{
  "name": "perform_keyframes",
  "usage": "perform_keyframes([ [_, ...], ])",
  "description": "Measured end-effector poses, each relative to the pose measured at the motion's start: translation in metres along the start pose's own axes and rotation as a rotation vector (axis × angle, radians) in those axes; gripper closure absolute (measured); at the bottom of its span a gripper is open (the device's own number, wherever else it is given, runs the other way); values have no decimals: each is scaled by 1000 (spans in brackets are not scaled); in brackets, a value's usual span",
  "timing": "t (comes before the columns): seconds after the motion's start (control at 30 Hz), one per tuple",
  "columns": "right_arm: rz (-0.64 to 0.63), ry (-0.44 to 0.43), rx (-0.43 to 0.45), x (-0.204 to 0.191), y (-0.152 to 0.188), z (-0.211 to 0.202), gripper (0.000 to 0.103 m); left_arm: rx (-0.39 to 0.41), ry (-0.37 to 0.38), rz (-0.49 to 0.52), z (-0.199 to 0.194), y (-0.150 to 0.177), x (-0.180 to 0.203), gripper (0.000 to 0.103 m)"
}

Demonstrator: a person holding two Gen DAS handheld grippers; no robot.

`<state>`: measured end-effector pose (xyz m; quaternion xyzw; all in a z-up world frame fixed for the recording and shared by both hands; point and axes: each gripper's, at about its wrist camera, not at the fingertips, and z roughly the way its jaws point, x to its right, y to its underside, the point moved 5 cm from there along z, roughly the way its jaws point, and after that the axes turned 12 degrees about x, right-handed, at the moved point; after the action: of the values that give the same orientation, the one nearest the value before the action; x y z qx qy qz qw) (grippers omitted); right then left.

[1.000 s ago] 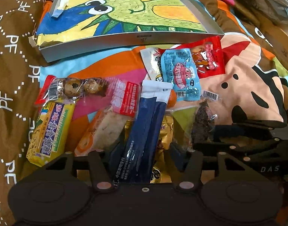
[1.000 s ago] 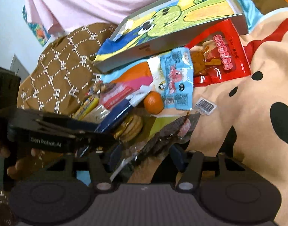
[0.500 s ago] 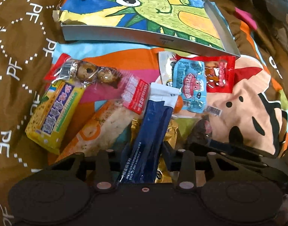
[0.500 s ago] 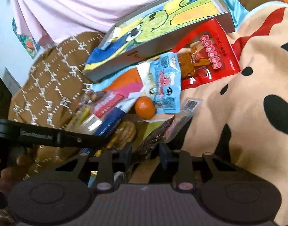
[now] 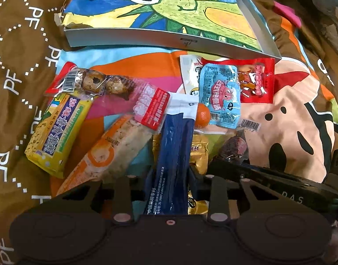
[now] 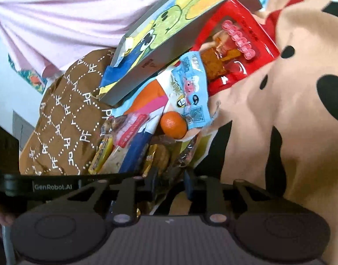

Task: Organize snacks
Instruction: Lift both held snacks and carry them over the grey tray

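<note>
Left gripper [image 5: 170, 174] clamps a long navy packet [image 5: 174, 154] with white top, lying among snacks below the tray [image 5: 169, 39]. Right gripper [image 6: 169, 180] pinches a dark clear-wrapped snack [image 6: 186, 154] (contents unclear).

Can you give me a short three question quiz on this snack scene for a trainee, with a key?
1. True or false: the left claw is shut on the navy blue packet.
2. Multiple choice: the tangerine lies partly under which item? A) light blue snack packet B) yellow biscuit pack C) red snack pouch
3. Fill in: the right claw is shut on the dark ____ snack packet.

Key: 1 true; 2 A; 3 dried-meat, though the contents are hard to make out.
</note>
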<state>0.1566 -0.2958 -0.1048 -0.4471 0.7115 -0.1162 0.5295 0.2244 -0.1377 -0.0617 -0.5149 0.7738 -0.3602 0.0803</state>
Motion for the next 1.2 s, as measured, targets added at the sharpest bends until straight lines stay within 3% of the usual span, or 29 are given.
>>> perform_keyframes([
  [0.17, -43, 22, -12, -10, -1, -6, 80, -45, -36, 12, -8, 1, 11, 74],
  [0.3, -79, -2, -4, -21, -4, -22, 88, -70, -23, -11, -19, 4, 20, 77],
  [0.47, -195, 10, 50, -33, -13, -45, 90, -77, -15, -55, -33, 6, 30, 79],
  [0.7, -240, -5, 130, -42, -29, -64, 90, -52, -31, -37, -50, 0, 40, 80],
  [1.0, -246, -13, 145, -45, -30, -64, 90, 35, -48, -74, -63, -17, 36, 80],
  [1.2, -291, -55, 274, -51, -55, -62, 90, 180, -83, -74, -59, -52, 44, 80],
])
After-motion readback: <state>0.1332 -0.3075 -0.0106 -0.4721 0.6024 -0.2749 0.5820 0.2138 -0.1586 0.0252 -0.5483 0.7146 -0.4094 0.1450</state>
